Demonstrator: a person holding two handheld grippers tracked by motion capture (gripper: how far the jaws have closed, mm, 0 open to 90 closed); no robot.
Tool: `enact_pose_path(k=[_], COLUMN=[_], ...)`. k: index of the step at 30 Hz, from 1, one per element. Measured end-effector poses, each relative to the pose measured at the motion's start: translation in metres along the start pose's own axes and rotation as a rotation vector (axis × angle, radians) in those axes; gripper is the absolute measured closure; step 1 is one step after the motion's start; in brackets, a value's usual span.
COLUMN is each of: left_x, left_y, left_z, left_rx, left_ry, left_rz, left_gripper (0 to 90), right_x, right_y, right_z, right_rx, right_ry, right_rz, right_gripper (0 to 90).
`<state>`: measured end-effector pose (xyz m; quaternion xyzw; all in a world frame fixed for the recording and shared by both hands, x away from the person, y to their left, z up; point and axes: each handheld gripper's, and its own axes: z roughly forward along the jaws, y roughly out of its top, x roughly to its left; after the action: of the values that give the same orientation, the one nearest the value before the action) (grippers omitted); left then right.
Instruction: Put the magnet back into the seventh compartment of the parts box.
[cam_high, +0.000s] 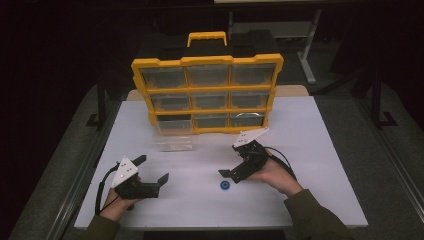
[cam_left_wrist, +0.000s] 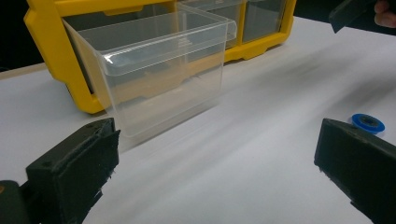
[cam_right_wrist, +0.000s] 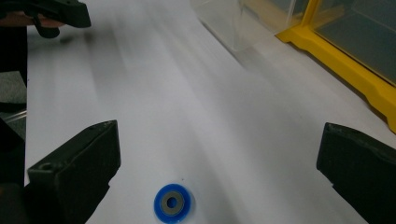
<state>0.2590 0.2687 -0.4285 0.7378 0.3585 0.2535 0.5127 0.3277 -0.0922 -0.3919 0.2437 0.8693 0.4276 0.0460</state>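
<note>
Dark room, white tabletop (cam_high: 310, 150), and that yellow parts organizer (cam_high: 207, 95) standing upright at the far side with one clear drawer bin (cam_high: 173, 140) pulled out and sitting on the tabletop in front of its lower left slot.

Your right claw (cam_high: 239, 161) was released, jaws spread wide, and the little blue washer (cam_right_wrist: 173, 204) sat on the tabletop right below and between them, nothing touching it yet. Your left claw (cam_high: 153, 172) was also wide open and empty, the clear bin just ahead of its left jaw and the washer off past its right jaw.

Stuff that I figured could bite you from there:

- That washer was flat and thin. If you came down too high, the jaws would have closed over nothing; too low and the pads would've scraped the tabletop and skated it away.
- Off-center closing would have flicked it sideways, maybe off toward your left claw.
- The bin looked light and loose. A bump from either claw while dropping the washer in could have shoved or tipped it.
- Clear walls made the rim hard to judge, so letting go early would've meant a bounce.
</note>
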Motion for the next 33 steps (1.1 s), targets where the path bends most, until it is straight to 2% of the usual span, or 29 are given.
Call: enact_pose_path(k=[13, 14, 18, 20, 25, 27, 33], left_x=[0.000, 0.000, -0.001, -0.001, 0.000, -0.001, -0.001], left_y=[0.000, 0.000, 0.000, 0.000, 0.000, 0.000, 0.000], left_z=[0.000, 0.000, 0.000, 0.000, 0.000, 0.000, 0.000], left_rx=[0.005, 0.004, 0.001, 0.000, 0.003, 0.002, -0.001], left_ry=[-0.003, -0.003, -0.005, -0.005, -0.005, -0.006, -0.006], left_rz=[0.009, 0.009, 0.000, -0.003, 0.006, -0.002, -0.004], left_gripper=[0.0, 0.0, 0.0, 0.0, 0.0, 0.0, 0.0], right_x=[0.006, 0.005, 0.007, 0.007, 0.010, 0.010, 0.012], right_y=[-0.002, -0.002, -0.003, -0.004, -0.005, -0.006, -0.008], right_z=[0.008, 0.008, 0.010, 0.012, 0.017, 0.019, 0.023], right_rx=[0.072, 0.078, 0.094, 0.105, 0.134, 0.146, 0.170], right_ry=[0.008, 0.007, 0.014, 0.010, 0.019, 0.017, 0.025], right_rz=[-0.023, -0.038, -0.044, -0.070, -0.068, -0.090, -0.108], right_gripper=[0.0, 0.0, 0.0, 0.0, 0.0, 0.0, 0.0])
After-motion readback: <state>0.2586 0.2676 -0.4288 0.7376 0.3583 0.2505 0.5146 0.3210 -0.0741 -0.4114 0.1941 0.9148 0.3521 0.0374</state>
